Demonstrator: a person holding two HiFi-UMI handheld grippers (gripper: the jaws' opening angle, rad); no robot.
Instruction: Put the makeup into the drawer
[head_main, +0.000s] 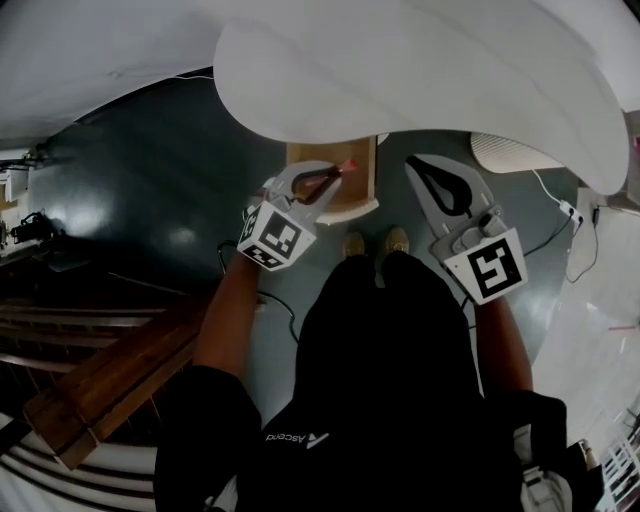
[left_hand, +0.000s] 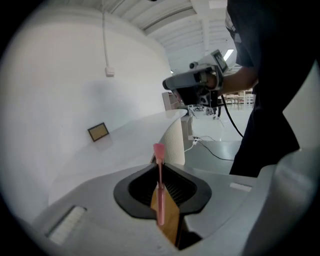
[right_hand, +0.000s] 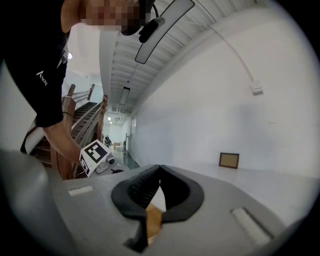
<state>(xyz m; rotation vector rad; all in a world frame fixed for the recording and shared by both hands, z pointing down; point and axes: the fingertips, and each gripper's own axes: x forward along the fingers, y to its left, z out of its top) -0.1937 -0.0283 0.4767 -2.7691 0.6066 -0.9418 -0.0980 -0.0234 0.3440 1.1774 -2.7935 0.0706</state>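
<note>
White curved tabletop (head_main: 420, 70), wooden drawer (head_main: 358, 192), dark floor (head_main: 150, 170)

My left claw (left_hand: 160, 167) is matt grey plastic, its pads (left_hand: 136, 192) ribbed black rubber. The makeup stick (left_hand: 160, 200) is glossy pink plastic, the drawer (head_main: 340, 208) pale, smooth wood.

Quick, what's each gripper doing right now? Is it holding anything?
Left gripper: shut on a pink makeup stick.
Right gripper: shut, holding nothing.
</note>
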